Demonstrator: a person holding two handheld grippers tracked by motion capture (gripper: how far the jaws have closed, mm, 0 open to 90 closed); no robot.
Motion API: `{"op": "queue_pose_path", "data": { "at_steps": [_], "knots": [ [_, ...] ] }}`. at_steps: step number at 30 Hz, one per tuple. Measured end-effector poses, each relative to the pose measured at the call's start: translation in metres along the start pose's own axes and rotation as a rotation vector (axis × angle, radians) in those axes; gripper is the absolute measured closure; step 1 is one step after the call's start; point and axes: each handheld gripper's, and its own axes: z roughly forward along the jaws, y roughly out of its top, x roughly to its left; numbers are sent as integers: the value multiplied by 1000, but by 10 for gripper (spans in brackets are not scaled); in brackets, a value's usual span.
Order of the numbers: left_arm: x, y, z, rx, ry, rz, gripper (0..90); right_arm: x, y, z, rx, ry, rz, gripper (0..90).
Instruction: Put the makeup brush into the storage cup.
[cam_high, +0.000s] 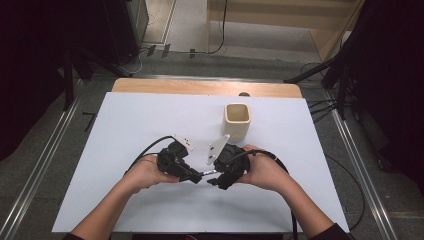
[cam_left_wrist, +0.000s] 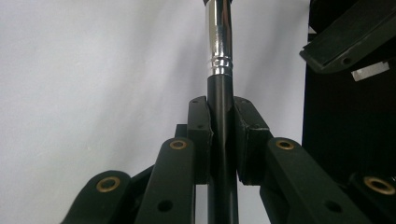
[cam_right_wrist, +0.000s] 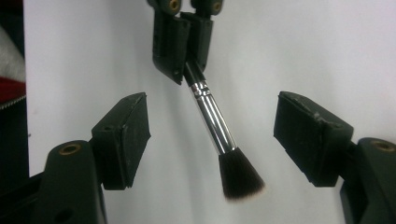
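Handover looks underway: left gripper clamps the black-handled, chrome-ferruled makeup brush, offering its bristles between the right gripper's spread jaws.

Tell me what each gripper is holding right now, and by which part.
The left gripper clamps the makeup brush by its black handle, just below the silver ferrule. The right gripper holds nothing; its jaws stand open around the bristle end.

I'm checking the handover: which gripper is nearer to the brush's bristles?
Right. The right gripper stands open with the bristles between its fingers; the left gripper clamps the brush by its black handle, farther from them.
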Motion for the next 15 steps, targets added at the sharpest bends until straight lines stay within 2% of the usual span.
{"op": "queue_pose_path", "data": {
  "at_steps": [1,2,4,7,15],
  "knots": [
    [-1,0,0,-2,8,0,796,0,-1,-1,-13,-8,18,277],
    [-2,-1,-1,-16,12,-9,796,0,-4,-3,-29,-15,56,275],
    [-2,-2,-1,-33,22,-17,795,-1,-7,-4,-56,-22,83,274],
    [-2,-5,-2,-55,40,-32,795,-1,-13,-5,-85,-31,103,276],
    [1,-12,-5,-110,49,-71,794,2,-21,-7,-132,-38,177,274]
  ]
}}
